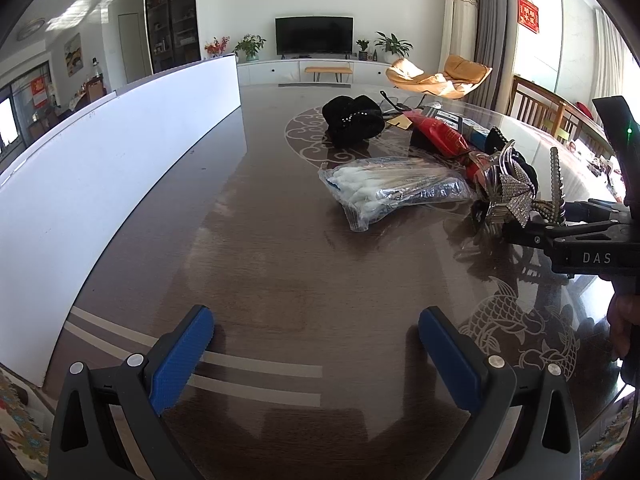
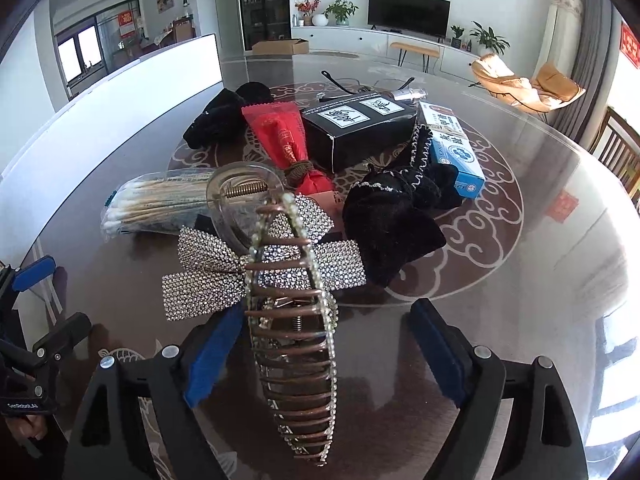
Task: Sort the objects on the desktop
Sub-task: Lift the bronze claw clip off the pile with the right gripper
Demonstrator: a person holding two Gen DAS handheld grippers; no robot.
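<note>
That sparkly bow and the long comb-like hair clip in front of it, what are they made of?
The bow hair clip looks like fabric or mesh covered in small silver rhinestones: its whole surface glitters in tiny facets. The long hair clip seems to be coppery metal wire, with thin brown teeth and a coil spring, edged by rows of clear beads or pearls. Whether the stones are glass or plastic cannot be told.

On the table (image 2: 540,220): one bag of cotton swabs (image 2: 160,204), one red packet (image 2: 286,140), one black box (image 2: 356,128), one blue-and-white box (image 2: 456,148), one rhinestone bow (image 2: 264,268), one clear claw clip (image 2: 244,196), one comb-toothed hair clip (image 2: 296,360), two black fabric pieces (image 2: 392,216), one pair of glasses (image 2: 360,82).
</note>
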